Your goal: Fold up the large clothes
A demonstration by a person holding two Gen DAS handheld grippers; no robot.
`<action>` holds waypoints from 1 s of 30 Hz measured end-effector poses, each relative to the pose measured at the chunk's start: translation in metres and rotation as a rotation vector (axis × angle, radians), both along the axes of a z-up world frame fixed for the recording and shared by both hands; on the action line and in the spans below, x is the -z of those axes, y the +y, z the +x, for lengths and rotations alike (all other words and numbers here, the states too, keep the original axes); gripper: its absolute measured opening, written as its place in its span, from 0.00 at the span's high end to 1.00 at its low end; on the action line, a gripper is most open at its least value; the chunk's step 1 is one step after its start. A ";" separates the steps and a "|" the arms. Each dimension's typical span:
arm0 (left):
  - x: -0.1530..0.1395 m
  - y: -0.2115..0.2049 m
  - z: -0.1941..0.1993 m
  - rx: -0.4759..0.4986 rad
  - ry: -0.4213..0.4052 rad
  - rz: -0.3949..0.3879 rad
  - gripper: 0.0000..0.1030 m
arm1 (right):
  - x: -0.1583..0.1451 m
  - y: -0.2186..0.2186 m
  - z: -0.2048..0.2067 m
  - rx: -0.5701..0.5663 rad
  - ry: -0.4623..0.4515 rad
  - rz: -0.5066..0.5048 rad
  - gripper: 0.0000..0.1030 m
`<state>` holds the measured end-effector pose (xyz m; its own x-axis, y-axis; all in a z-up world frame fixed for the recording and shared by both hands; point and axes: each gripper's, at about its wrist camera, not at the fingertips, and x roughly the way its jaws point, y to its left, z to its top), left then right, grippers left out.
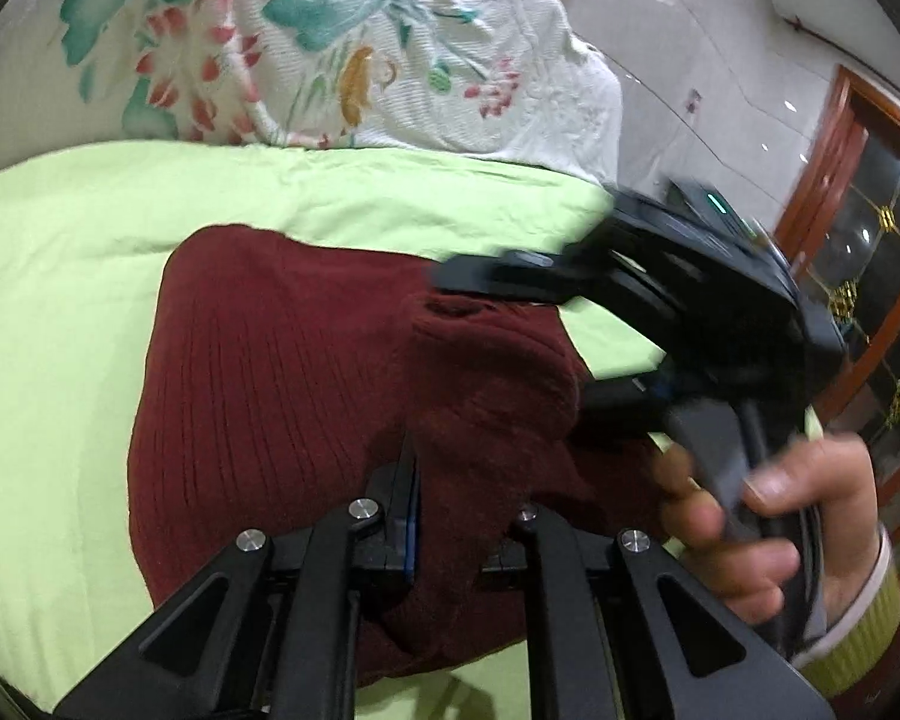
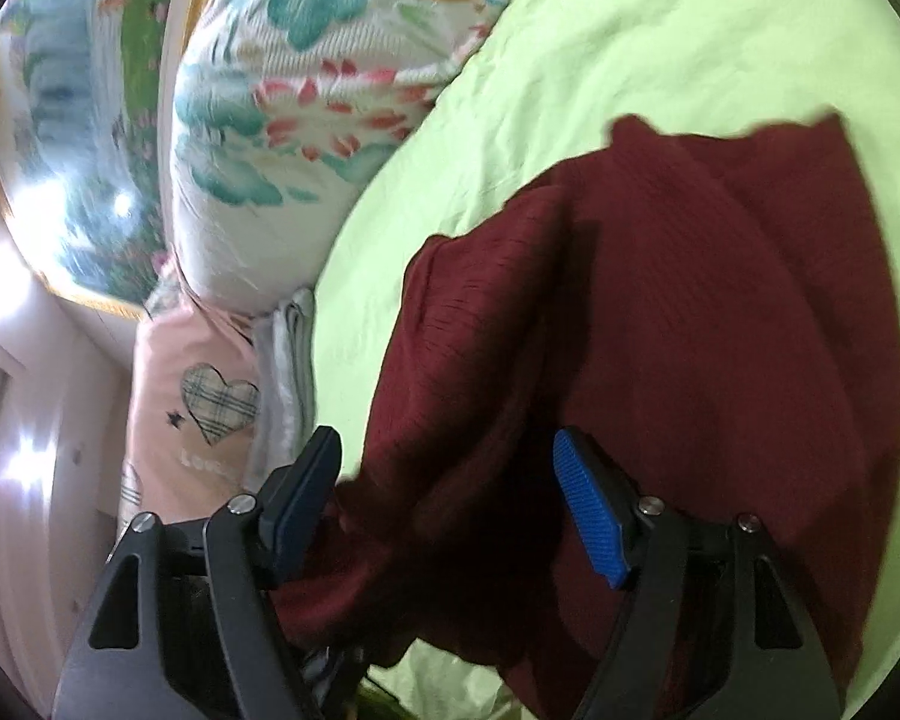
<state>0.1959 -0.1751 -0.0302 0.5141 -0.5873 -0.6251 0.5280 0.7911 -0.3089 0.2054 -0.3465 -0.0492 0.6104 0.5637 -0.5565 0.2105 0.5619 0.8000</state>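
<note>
A dark red ribbed sweater [image 1: 282, 372] lies partly folded on a light green bed sheet [image 1: 60, 300]. At the bottom of the left wrist view, my left gripper [image 1: 450, 516] is shut on a bunched fold of the sweater, and the cloth hides its right finger. My right gripper [image 1: 528, 342] comes in from the right, held by a person's hand [image 1: 750, 516], with its jaws spread over the sweater's rolled end. In the right wrist view, the right gripper [image 2: 450, 504] is open. The sweater [image 2: 690, 330] lies loose between its blue pads [image 2: 588, 510].
A white quilt with a floral print [image 1: 360, 48] is piled at the far side of the bed. A pink cushion with a heart patch [image 2: 210, 402] and a framed picture [image 2: 72, 120] sit beyond it. A wooden glazed door [image 1: 870, 276] stands at the right.
</note>
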 end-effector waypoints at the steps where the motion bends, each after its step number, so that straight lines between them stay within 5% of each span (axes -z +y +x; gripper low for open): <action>1: 0.000 -0.003 -0.001 0.007 -0.008 0.009 0.91 | -0.002 0.005 0.011 -0.023 0.006 -0.030 0.29; 4: 0.003 -0.008 -0.004 0.014 -0.005 0.027 0.91 | 0.008 0.012 0.039 -0.056 0.062 -0.055 0.30; 5: 0.004 -0.008 -0.004 0.017 -0.001 0.028 0.91 | 0.013 0.012 0.047 -0.055 0.089 -0.062 0.47; 6: 0.004 -0.009 -0.002 0.018 -0.001 0.032 0.91 | 0.016 0.011 0.052 -0.051 0.103 -0.080 0.84; 7: 0.003 -0.008 -0.003 0.018 -0.003 0.039 0.92 | 0.018 0.009 0.056 -0.043 0.121 -0.083 0.88; 10: -0.011 -0.011 -0.008 0.037 -0.025 0.025 0.92 | 0.000 0.003 0.050 -0.037 0.033 -0.062 0.88; 15: -0.038 -0.035 -0.023 0.120 -0.082 -0.025 0.91 | -0.065 -0.009 0.011 -0.021 -0.185 -0.193 0.88; 18: -0.019 -0.062 -0.018 0.178 -0.019 -0.018 0.91 | -0.056 -0.027 -0.004 0.012 -0.140 -0.277 0.88; 22: 0.025 -0.080 -0.006 0.219 0.116 0.021 0.92 | 0.001 -0.051 -0.011 0.043 0.037 -0.291 0.88; 25: 0.026 -0.073 -0.009 0.220 0.110 0.020 0.90 | 0.014 -0.059 -0.020 0.065 0.005 -0.219 0.88; 30: 0.007 -0.054 -0.014 0.229 0.155 -0.002 0.81 | 0.004 -0.049 -0.019 0.050 -0.010 -0.320 0.88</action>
